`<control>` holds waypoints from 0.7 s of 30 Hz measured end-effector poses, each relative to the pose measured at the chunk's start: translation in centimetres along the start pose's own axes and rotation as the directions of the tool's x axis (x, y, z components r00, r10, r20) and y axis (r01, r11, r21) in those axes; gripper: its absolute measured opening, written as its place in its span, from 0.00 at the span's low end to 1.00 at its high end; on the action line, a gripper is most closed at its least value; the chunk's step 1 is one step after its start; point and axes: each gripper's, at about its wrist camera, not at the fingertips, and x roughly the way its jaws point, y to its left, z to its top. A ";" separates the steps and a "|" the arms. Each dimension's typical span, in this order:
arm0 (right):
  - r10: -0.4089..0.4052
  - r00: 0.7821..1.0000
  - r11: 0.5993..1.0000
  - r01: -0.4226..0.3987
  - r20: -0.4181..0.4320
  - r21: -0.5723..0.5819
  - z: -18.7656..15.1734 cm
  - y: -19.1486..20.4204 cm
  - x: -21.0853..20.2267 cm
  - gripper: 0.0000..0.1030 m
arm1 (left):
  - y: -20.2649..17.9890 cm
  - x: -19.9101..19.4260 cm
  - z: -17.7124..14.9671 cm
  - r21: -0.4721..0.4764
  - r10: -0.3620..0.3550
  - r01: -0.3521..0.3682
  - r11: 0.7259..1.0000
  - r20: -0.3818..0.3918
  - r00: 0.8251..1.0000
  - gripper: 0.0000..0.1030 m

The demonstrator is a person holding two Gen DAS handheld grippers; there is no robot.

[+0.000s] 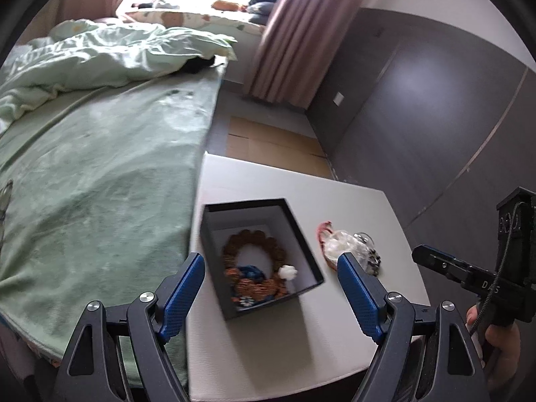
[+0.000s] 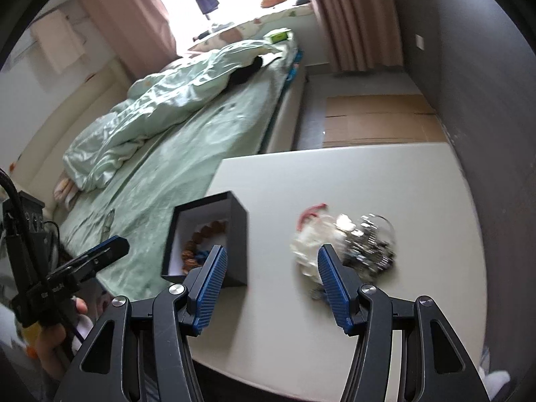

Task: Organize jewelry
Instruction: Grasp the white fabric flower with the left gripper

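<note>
The left gripper (image 1: 270, 277) is held with jaws spread wide and empty above the table (image 1: 268, 335), framing the black box (image 1: 303, 244), in which beaded bracelets (image 1: 249, 268) are laid. The right gripper (image 2: 272, 272) is likewise held wide apart and empty, just before the jewelry pile (image 2: 351, 244), which is seen right of the box, well apart; a bed (image 1: 100, 167) is seen left

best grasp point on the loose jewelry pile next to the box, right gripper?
Probably the white clump on the pile's near-left side, straight ahead of the open right gripper. It bulges above the table, giving the fingers something to close across; the shiny metal tangle behind looks loose. Come from above and the near side, away from the black box.
</note>
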 end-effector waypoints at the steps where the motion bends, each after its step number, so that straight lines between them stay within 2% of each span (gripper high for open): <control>1: -0.002 1.000 1.000 0.002 0.001 0.011 -0.2 -0.5 -0.1 0.55 | -0.6 0.2 0.0 0.015 -0.005 0.005 1.000 -0.004 1.000 0.80; 6: -0.010 1.000 0.997 0.009 0.019 0.081 -1.4 -3.6 -1.0 0.55 | -3.6 1.5 0.0 0.092 -0.026 0.028 0.995 -0.017 1.000 0.80; 10: -0.008 0.999 0.992 0.003 0.038 0.124 -2.3 -5.6 -1.5 0.55 | -6.2 3.4 -0.1 0.152 -0.040 0.048 0.987 -0.057 0.998 0.79; 21: -0.020 0.998 0.976 0.006 0.061 0.219 -4.5 -10.9 -1.8 0.55 | -11.3 8.5 -0.2 0.229 -0.051 0.085 0.970 -0.152 0.987 0.79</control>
